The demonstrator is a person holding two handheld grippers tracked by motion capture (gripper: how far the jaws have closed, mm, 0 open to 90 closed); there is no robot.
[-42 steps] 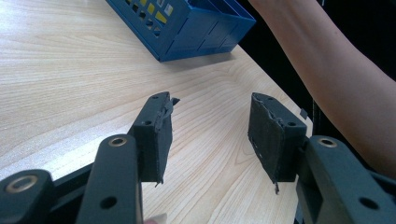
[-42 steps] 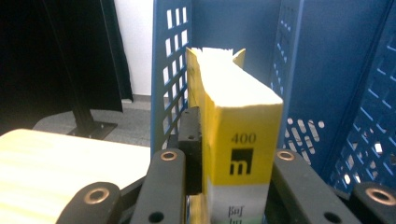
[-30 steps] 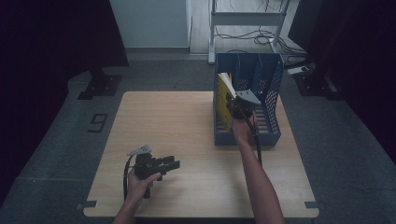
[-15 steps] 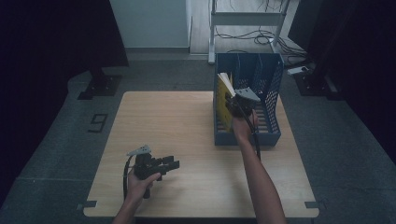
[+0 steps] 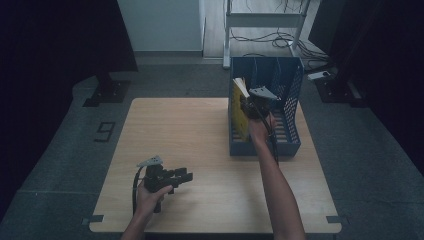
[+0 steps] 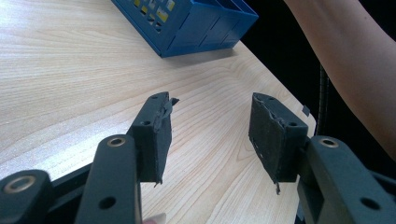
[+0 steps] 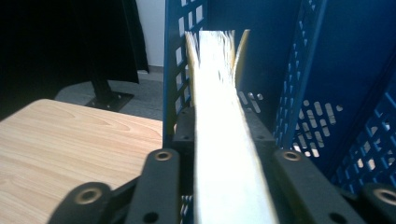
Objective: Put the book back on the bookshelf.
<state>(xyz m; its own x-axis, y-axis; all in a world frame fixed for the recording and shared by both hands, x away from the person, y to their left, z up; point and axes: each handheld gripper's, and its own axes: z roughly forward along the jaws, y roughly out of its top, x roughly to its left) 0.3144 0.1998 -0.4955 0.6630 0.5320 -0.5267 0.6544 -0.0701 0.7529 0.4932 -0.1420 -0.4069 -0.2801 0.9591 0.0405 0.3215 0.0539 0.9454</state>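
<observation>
Right gripper [image 5: 248,101] is pinching the yellow book [image 7: 219,140] upright in the left slot of the blue file rack [image 5: 292,135], so next I'd ease it down and release, while my left gripper [image 6: 210,135] idles spread near the rack.

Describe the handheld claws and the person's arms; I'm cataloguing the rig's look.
Both claws, the left claw and the right claw, are black, each topped by a grey three-cornered plate and trailing a black cable. The left claw's pads are dark, flat and frayed at the edges. The forearms are bare, no sleeves.
</observation>
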